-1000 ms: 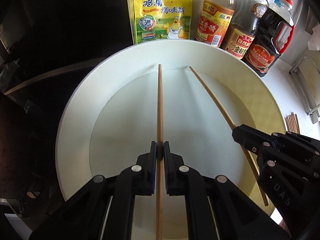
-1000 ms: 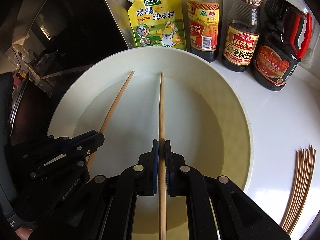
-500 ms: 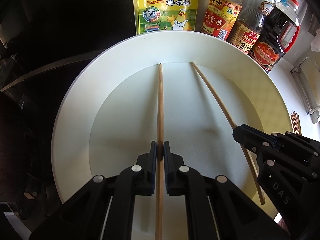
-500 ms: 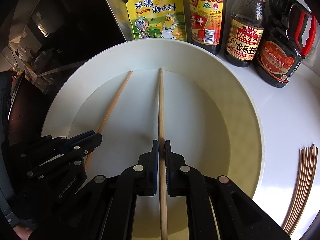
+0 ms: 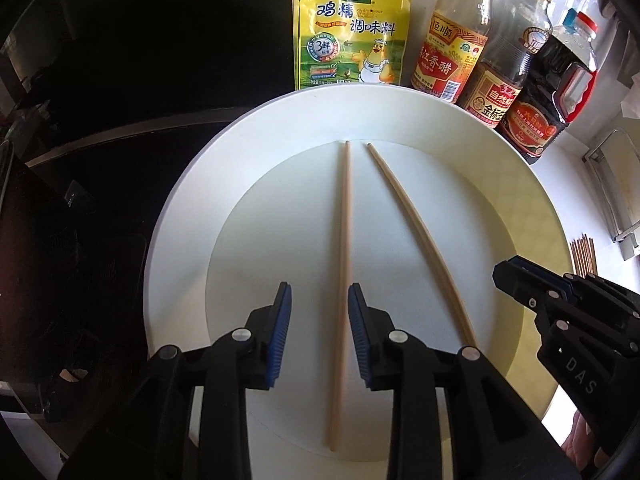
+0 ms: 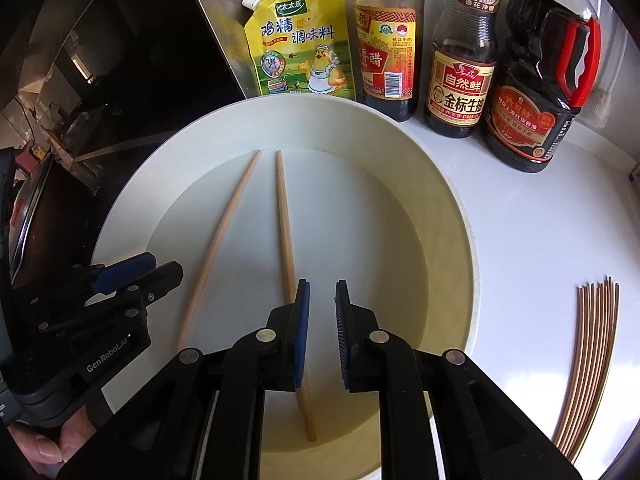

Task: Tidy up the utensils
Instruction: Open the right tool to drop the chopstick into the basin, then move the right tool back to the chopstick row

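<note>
Since the earlier frames both chopsticks have been released: the jaws of the left gripper [image 5: 319, 304] and the right gripper [image 6: 320, 300] have just been opening, and each now stands parted with nothing pressed between the pads. The left chopstick [image 5: 342, 272] is seen lying flat in the white plate [image 5: 180, 216], passing between the left jaws beside the right-hand pad. The right chopstick [image 6: 289, 248] lies flat beside it, running under the right gripper's left finger. The far tips are close together near the plate's far rim; the near ends are spread apart. The plate sits on the white counter [image 6: 528, 216], before a yellow pouch [image 6: 300, 40] and three bottles [image 6: 460, 64]. More chopsticks [image 6: 592, 364] are laid near the counter's right edge.
</note>
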A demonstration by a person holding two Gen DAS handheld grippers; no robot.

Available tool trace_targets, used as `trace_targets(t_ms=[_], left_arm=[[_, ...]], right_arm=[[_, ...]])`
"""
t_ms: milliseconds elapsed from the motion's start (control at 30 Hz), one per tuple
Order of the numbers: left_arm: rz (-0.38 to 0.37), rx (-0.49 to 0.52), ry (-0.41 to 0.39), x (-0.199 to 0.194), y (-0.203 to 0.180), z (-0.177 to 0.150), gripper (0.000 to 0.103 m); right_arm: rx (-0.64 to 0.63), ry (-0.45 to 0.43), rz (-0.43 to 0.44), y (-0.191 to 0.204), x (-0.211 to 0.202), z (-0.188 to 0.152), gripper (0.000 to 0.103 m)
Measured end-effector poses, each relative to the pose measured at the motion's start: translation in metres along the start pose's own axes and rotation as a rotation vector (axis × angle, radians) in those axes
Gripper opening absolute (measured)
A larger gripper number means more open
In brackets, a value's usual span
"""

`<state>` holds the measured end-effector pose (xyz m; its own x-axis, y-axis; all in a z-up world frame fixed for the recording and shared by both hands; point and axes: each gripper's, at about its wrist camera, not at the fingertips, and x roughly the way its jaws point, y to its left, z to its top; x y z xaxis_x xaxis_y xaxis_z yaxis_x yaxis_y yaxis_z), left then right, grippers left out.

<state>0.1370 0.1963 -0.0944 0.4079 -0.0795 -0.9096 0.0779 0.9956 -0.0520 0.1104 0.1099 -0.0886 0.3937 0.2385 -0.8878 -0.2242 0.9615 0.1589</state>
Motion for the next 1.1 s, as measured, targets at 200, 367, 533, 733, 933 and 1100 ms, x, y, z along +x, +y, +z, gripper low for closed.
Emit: trace_targets(t_ms=[200, 367, 533, 733, 933, 1100], left_arm=[[0.001, 0.003, -0.028, -0.018, -0.006, -0.01, 0.035], [-0.009, 0.009, -0.047, -0.03, -0.015, -0.02, 0.046], [-0.017, 0.035, -0.052, -0.04, -0.03, -0.026, 0.047], [-0.028, 0.075, -0.063, -0.053, -0.056, -0.032, 0.052], [-0.036, 0.11, -0.071, -0.063, -0.082, -0.039, 0.055], [-0.046, 0.138, -0.075, -0.07, -0.105, -0.045, 0.059]], right_arm=[[0.011, -0.021, 0.013, -0.004, -0.016, -0.011, 0.016], [0.024, -0.043, 0.008, -0.009, -0.032, -0.021, 0.017], [0.055, -0.07, 0.001, -0.022, -0.048, -0.033, 0.02], [0.102, -0.096, -0.012, -0.043, -0.068, -0.052, 0.025], [0.137, -0.117, -0.034, -0.064, -0.087, -0.074, 0.031], [0.169, -0.119, -0.046, -0.087, -0.101, -0.091, 0.033]])
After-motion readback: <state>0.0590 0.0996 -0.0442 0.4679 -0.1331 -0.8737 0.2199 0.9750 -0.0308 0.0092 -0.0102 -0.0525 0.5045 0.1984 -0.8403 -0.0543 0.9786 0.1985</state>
